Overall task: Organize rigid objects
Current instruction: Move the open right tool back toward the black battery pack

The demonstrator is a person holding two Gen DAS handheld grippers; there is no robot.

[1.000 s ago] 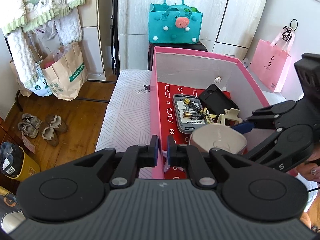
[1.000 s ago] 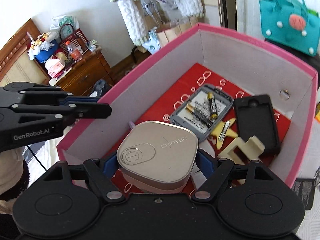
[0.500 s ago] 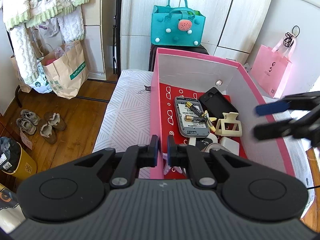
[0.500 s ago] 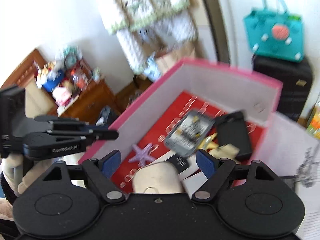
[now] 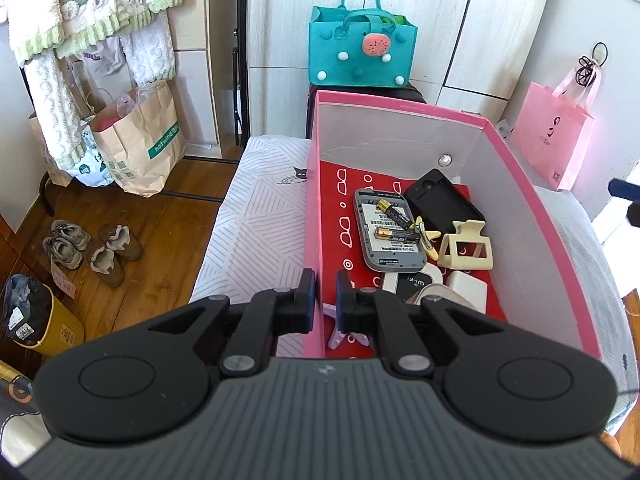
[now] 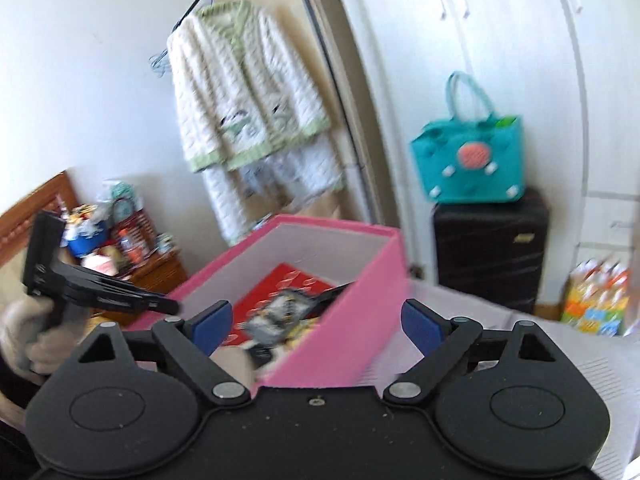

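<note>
My left gripper [image 5: 325,294] is clenched on the near left wall of the pink box [image 5: 314,216], one finger outside and one inside. My right gripper [image 6: 316,322] is spread wide with nothing between its blue pads [image 6: 210,320], held up at the box's right side; the view from it is blurred. Inside the box, on its red floor, a grey phone back [image 5: 386,236] lies flat with two AA batteries [image 5: 396,224] on it, a black phone case [image 5: 444,202] beyond it, a cream hair claw [image 5: 466,246] to its right, a white Wi-Fi device [image 5: 412,280] and a white charger block [image 5: 466,286] nearer me, and a lilac starfish clip [image 5: 340,336] by my left fingers
</note>
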